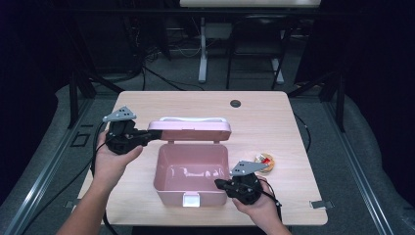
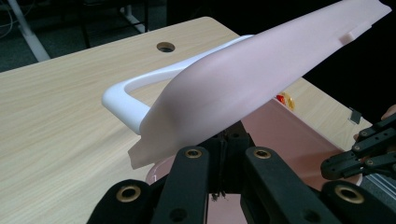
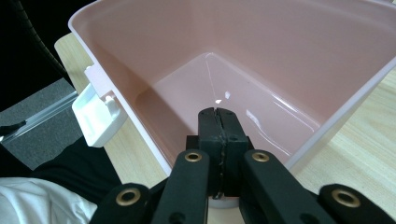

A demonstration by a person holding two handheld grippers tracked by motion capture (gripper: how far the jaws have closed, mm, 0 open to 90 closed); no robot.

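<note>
Sitting near the middle of the pale wooden tabletop, a pink plastic box stands with its lid raised on the hinge along the far edge, the lid tilted up so that its underside faces the person. The left claw reaches in from the left at the lid's left end; in the left gripper view its jaws are together under the lid's edge, touching or very close to it, and whether they pinch the plastic cannot be told. A white carrying handle arches off the lid's outer face, toward the far side of the tabletop. The right claw rests at the box's near right corner, and in the right gripper view its jaws are pressed together with nothing visible between them, their tips poking over the rim into the bare, glossy interior. A white latch hangs off the front wall of the box, also seen in the high view at the middle of the near side. To the right of the box, apart from it, lies a small round packet with red and yellow colouring, just beyond the grey plate of the right gripper. A dark round grommet hole sits near the tabletop's far edge. Both of the person's hands come in from the near edge, each wrapped around its gripper's body.
</note>
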